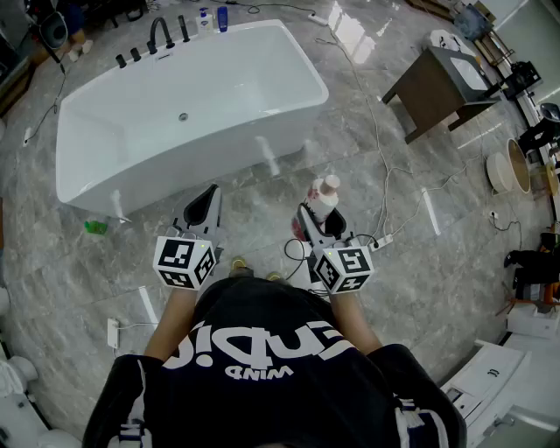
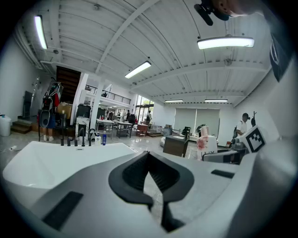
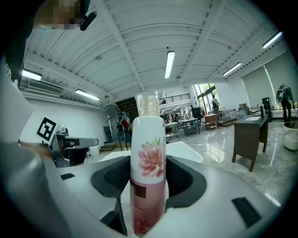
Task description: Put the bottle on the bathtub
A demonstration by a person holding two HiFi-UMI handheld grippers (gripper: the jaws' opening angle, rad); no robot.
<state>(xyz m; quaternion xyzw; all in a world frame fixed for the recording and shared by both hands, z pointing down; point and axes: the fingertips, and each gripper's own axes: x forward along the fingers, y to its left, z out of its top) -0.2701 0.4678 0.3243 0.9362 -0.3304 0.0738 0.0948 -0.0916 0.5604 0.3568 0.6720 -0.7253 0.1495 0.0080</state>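
One bottle [image 3: 148, 158], clamped upright in right tongs [image 3: 148, 186], near bathtub [image 1: 219, 156].

White bottle [image 3: 148, 158]: pink flower print, dark red lower band, beige cap. White bathtub [image 1: 175, 166], black taps [image 1: 160, 33] and 1 small blue bottle [image 1: 222, 17] on its far rim, grey marbled floor [image 1: 262, 210] around it.
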